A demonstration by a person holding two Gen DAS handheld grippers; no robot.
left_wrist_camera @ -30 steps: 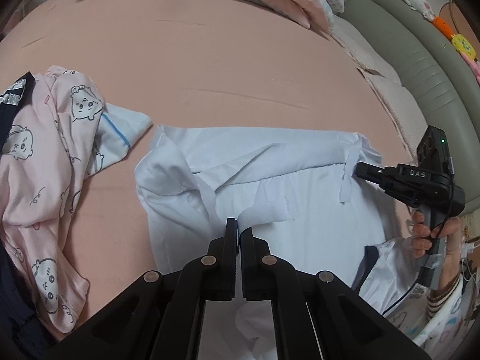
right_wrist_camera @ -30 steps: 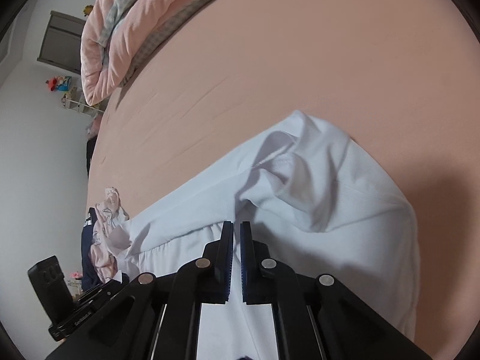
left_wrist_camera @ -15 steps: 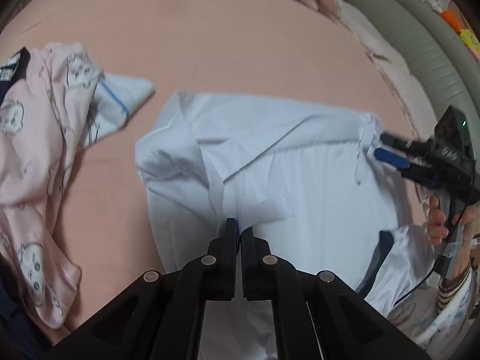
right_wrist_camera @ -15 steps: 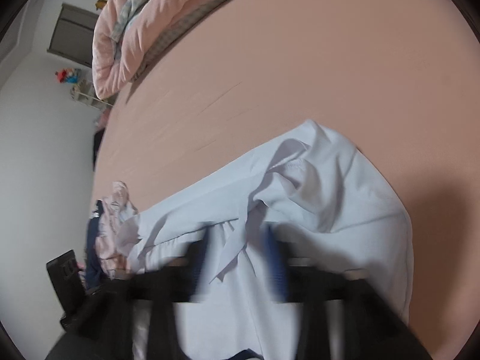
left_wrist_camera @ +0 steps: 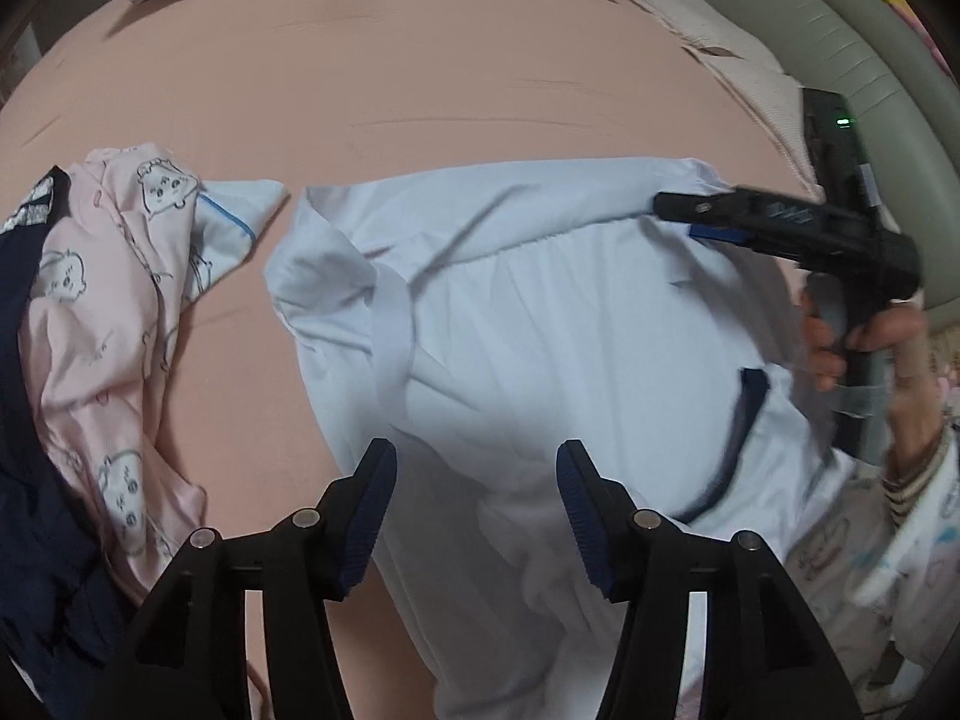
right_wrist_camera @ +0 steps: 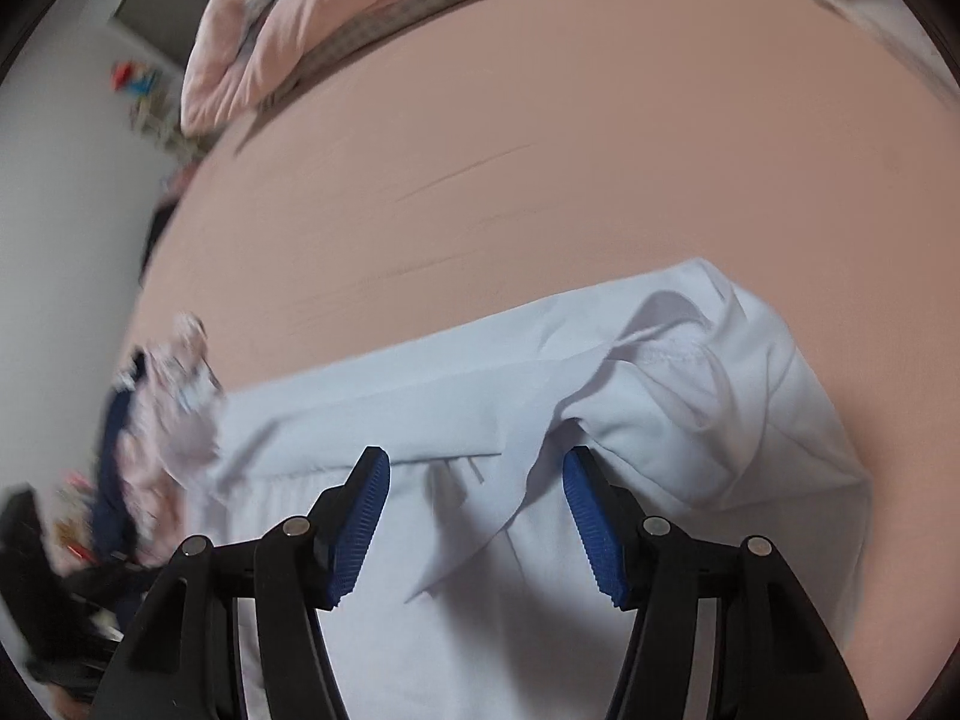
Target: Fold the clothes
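Both my claws, left claw [left_wrist_camera: 477, 501] and right claw [right_wrist_camera: 477, 507], have just been opening and hold nothing; the pale blue garment [left_wrist_camera: 540, 330] lies half-folded on the bed [left_wrist_camera: 420, 90]. Next I'd regrip an edge.

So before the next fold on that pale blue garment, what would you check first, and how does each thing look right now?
1. Left gripper free of cloth: ok, its jaws have just been opening and nothing is pinched.
2. Right gripper free of cloth: ok, jaws apart above the fabric.
3. Pale blue garment lying flat: not ok, wrinkles and a loose strip remain.
4. Folded top edge even: cannot tell, the right corner is bunched.
5. Pink printed garment clear of the fold: ok, it lies beside it on the bed sheet.
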